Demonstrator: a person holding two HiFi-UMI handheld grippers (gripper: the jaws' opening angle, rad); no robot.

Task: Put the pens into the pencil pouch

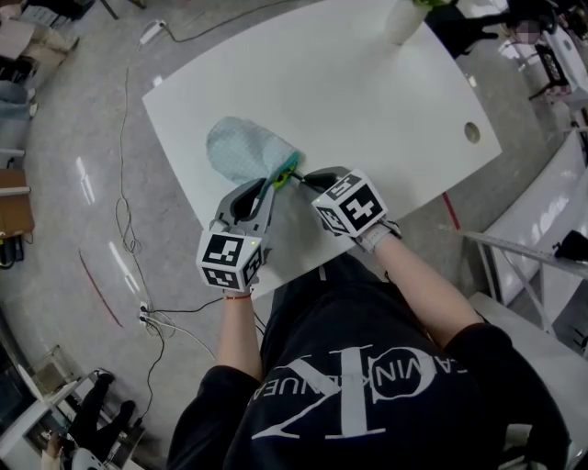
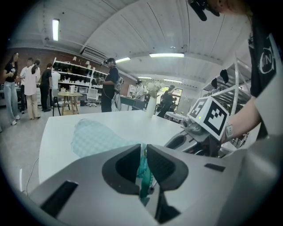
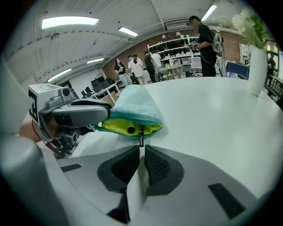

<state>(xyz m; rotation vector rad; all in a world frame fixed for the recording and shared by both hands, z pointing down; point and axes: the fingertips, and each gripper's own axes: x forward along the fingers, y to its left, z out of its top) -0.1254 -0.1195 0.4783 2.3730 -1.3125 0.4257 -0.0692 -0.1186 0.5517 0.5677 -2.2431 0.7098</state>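
Observation:
A pale teal checked pencil pouch (image 1: 241,151) lies on the white table (image 1: 367,101) with its mouth toward me. My left gripper (image 1: 276,180) is shut on the pouch's teal zipper edge (image 2: 143,164). My right gripper (image 3: 141,152) is closed on the small dark zipper pull (image 3: 141,137) at the middle of the mouth. The mouth gapes a little and shows yellow lining (image 3: 117,128) with the dark round end of a pen (image 3: 131,129) inside. In the head view both grippers meet at the pouch's near end, the right gripper (image 1: 303,178) just right of the left. No loose pens show on the table.
A white vase (image 1: 404,18) stands at the table's far edge, and a round cable hole (image 1: 471,132) sits at its right side. Cables (image 1: 129,229) trail over the floor to the left. Another white table (image 1: 542,220) is at the right. Several people stand far off.

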